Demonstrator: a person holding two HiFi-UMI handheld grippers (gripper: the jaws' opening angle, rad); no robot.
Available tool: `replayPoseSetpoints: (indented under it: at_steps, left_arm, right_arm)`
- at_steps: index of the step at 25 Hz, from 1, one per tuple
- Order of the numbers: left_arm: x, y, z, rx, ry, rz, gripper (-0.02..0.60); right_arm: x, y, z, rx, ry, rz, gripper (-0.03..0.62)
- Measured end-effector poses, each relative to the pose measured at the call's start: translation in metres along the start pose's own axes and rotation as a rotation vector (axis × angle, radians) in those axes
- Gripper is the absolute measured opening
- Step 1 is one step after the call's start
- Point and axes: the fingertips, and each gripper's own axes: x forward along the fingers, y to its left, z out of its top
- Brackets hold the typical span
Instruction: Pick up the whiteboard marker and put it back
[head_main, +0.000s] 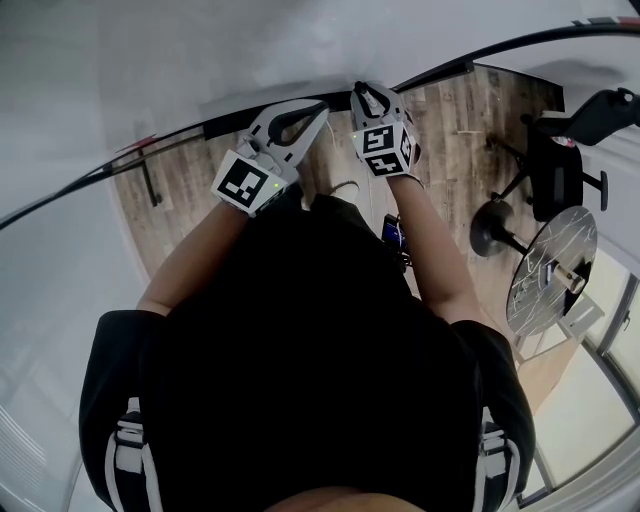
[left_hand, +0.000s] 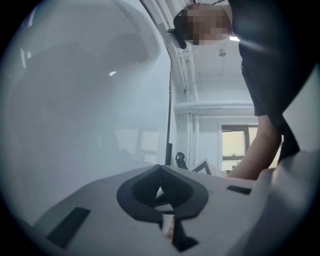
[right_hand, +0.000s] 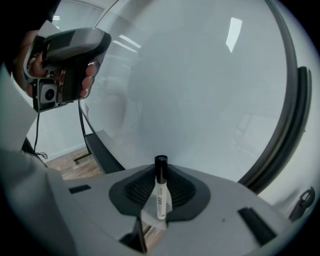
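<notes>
The whiteboard marker (right_hand: 161, 192), white with a black cap, stands between the pads of my right gripper (right_hand: 159, 170), cap pointing away toward the whiteboard (right_hand: 200, 90). The jaws are shut on it. In the head view the right gripper (head_main: 366, 93) is held up close to the board's lower rail (head_main: 440, 72), and the marker is hidden there. My left gripper (head_main: 318, 108) is raised beside it on the left. Its pads (left_hand: 150, 187) meet at the tip with nothing between them, facing the whiteboard (left_hand: 90, 100).
The board's dark tray and stand leg (right_hand: 100, 150) run along the lower left over the wood floor. A black office chair (head_main: 560, 170) and a round glass table (head_main: 550, 270) stand to the right. The person's black-clad torso fills the lower head view.
</notes>
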Motion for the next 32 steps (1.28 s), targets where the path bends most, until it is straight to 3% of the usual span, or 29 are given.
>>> replayPoseSetpoints:
  at_steps: [16, 32]
  left_arm:
    - [0.007, -0.019, 0.011, 0.034, -0.002, -0.073, 0.003]
    - [0.008, -0.042, 0.026, 0.078, 0.003, -0.122, 0.003]
  right_arm:
    - [-0.054, -0.025, 0.027, 0.167, -0.148, -0.024, 0.067]
    - [-0.154, -0.028, 0.077, 0.205, -0.337, -0.058, 0.067]
